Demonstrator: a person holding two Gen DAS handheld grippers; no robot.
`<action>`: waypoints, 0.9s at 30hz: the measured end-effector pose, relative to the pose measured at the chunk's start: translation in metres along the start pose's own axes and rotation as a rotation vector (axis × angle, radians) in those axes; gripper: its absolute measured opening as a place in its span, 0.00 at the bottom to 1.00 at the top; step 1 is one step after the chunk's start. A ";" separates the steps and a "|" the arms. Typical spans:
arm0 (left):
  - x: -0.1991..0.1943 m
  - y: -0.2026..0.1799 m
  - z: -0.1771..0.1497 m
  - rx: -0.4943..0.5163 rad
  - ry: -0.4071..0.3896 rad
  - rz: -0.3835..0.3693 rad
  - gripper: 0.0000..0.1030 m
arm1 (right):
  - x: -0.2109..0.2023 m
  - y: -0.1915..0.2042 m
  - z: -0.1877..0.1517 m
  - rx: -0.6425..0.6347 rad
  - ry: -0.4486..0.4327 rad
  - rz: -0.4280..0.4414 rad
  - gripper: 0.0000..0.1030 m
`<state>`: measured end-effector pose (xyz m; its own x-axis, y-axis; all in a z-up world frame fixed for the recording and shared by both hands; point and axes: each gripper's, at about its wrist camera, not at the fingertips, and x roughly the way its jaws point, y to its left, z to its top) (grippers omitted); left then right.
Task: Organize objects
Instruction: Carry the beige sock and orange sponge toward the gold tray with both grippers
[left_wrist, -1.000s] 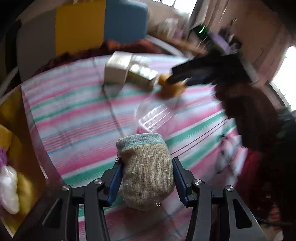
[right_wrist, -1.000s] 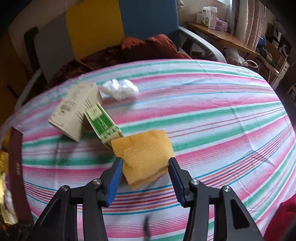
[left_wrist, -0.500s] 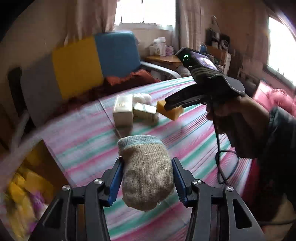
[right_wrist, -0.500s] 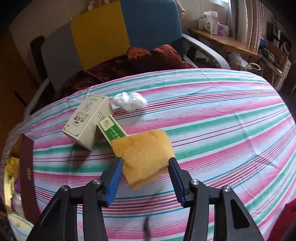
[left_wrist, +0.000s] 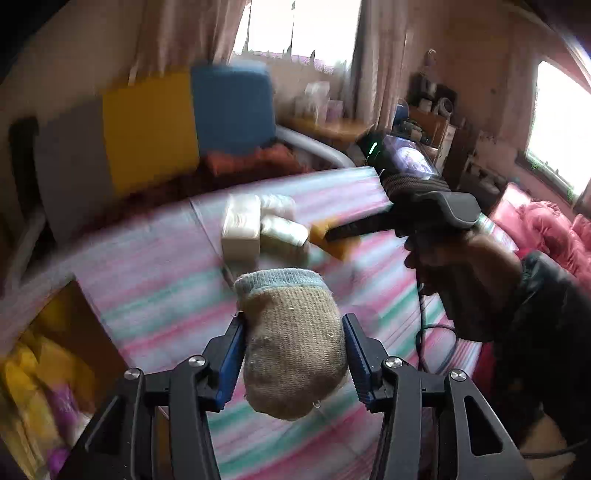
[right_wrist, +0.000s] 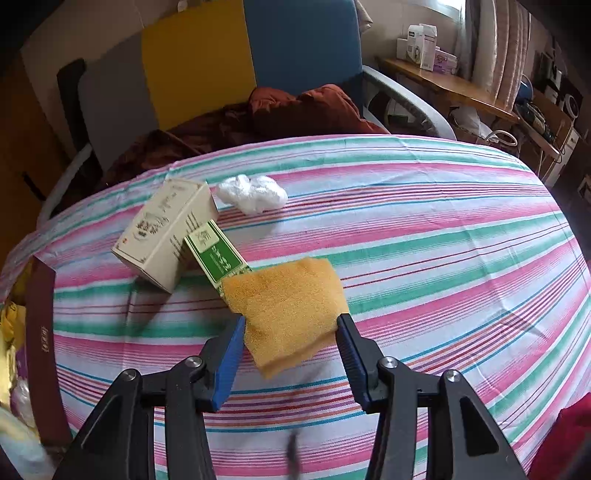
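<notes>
My left gripper (left_wrist: 293, 354) is shut on a beige knitted sock with a light blue cuff (left_wrist: 291, 339) and holds it above the striped cloth (left_wrist: 159, 291). My right gripper (right_wrist: 290, 347) is shut on an orange sponge (right_wrist: 286, 306) and holds it just above the cloth (right_wrist: 424, 240). The right gripper with the sponge (left_wrist: 338, 242) also shows in the left wrist view, beside the boxes. A cream box (right_wrist: 166, 236), a green box (right_wrist: 216, 256) and a crumpled white bag (right_wrist: 253, 194) lie on the cloth.
A dark red box (right_wrist: 42, 354) with yellow and white items stands at the cloth's left edge; it also shows in the left wrist view (left_wrist: 48, 373). A chair with yellow and blue panels (right_wrist: 236, 62) and a dark red cloth (right_wrist: 295, 114) stands behind.
My left gripper has lifted and tilted up with the sock, so the room comes into view. My right gripper has drawn back slightly with the sponge.
</notes>
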<state>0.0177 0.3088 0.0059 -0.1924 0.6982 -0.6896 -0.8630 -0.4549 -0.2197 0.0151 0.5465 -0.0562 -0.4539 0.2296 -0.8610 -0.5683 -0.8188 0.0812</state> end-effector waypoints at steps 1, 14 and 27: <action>-0.005 0.009 0.001 -0.111 -0.020 -0.143 0.50 | -0.001 -0.001 0.000 0.001 -0.003 0.002 0.49; -0.028 0.036 0.013 -0.115 -0.083 0.043 0.51 | -0.005 0.002 0.001 -0.008 -0.018 0.030 0.49; -0.131 0.159 -0.077 -0.398 -0.157 0.360 0.51 | -0.033 0.044 -0.012 -0.147 -0.116 0.076 0.49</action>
<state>-0.0585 0.1023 0.0075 -0.5362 0.5201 -0.6648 -0.4929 -0.8323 -0.2536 0.0134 0.4971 -0.0302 -0.5727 0.2163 -0.7907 -0.4266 -0.9023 0.0622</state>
